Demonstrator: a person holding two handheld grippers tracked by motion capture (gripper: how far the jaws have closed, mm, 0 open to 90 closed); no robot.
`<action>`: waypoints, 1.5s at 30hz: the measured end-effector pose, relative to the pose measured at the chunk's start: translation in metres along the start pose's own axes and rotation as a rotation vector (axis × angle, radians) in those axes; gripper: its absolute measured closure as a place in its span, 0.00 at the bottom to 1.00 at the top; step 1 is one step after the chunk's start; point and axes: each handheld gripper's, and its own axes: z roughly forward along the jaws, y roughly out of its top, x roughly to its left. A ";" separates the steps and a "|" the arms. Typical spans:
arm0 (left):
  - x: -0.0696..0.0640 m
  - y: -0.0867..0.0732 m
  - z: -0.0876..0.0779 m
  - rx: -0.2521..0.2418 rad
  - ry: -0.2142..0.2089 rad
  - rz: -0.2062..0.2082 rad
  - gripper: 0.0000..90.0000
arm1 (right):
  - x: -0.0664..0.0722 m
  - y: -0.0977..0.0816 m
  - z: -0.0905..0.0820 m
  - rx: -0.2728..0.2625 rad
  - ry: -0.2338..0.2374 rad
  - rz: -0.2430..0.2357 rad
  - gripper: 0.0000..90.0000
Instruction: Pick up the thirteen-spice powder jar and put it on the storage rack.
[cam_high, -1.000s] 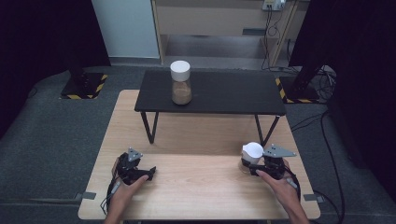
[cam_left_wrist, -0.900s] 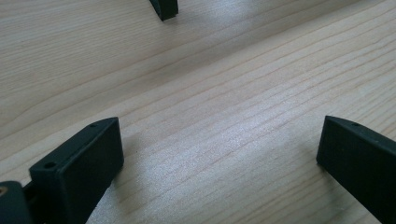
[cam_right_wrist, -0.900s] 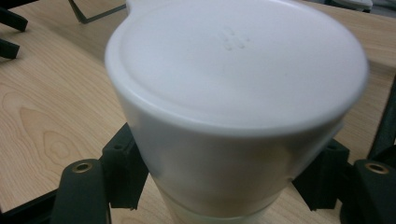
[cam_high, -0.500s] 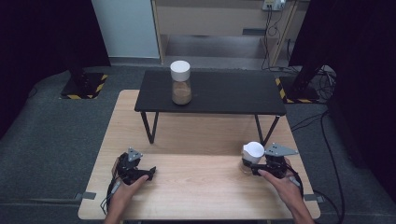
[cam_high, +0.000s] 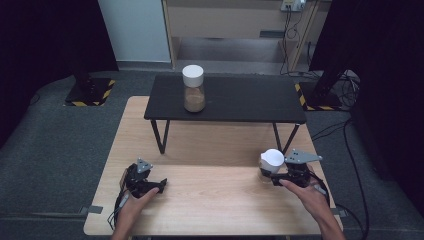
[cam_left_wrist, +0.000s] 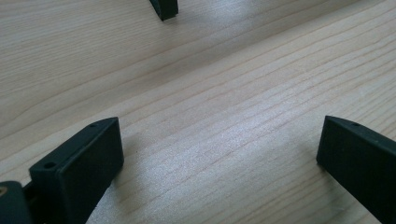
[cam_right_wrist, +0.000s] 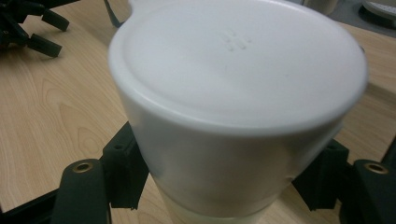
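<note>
My right gripper (cam_high: 274, 176) is shut on a clear jar with a white lid (cam_high: 271, 160) over the right front of the wooden table (cam_high: 210, 200). In the right gripper view its black jaws clamp the jar just under the lid (cam_right_wrist: 238, 60), which is close to the camera. My left gripper (cam_high: 159, 184) rests open on the wood at the front left, with bare wood between its jaws (cam_left_wrist: 219, 149). A second white-lidded jar (cam_high: 193, 89), part full of brown stuff, stands upright on the low black table (cam_high: 240, 100).
The low black table stands on thin legs across the far half of the wooden table. Grey carpet surrounds both. Cables and black stands lie at the right beyond the table edge.
My right gripper has risen a little with the white-lidded jar in it. The left gripper has stayed in place.
</note>
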 end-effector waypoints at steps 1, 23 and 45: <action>0.000 0.000 0.000 0.000 0.000 0.000 0.00 | -0.001 0.002 -0.001 0.000 0.002 -0.003 0.35; 0.000 0.000 0.000 0.000 0.000 0.000 0.00 | -0.015 0.046 -0.023 -0.018 0.036 -0.017 0.35; 0.000 0.000 0.000 0.000 0.000 0.000 0.00 | -0.018 0.096 -0.041 -0.018 0.067 -0.036 0.35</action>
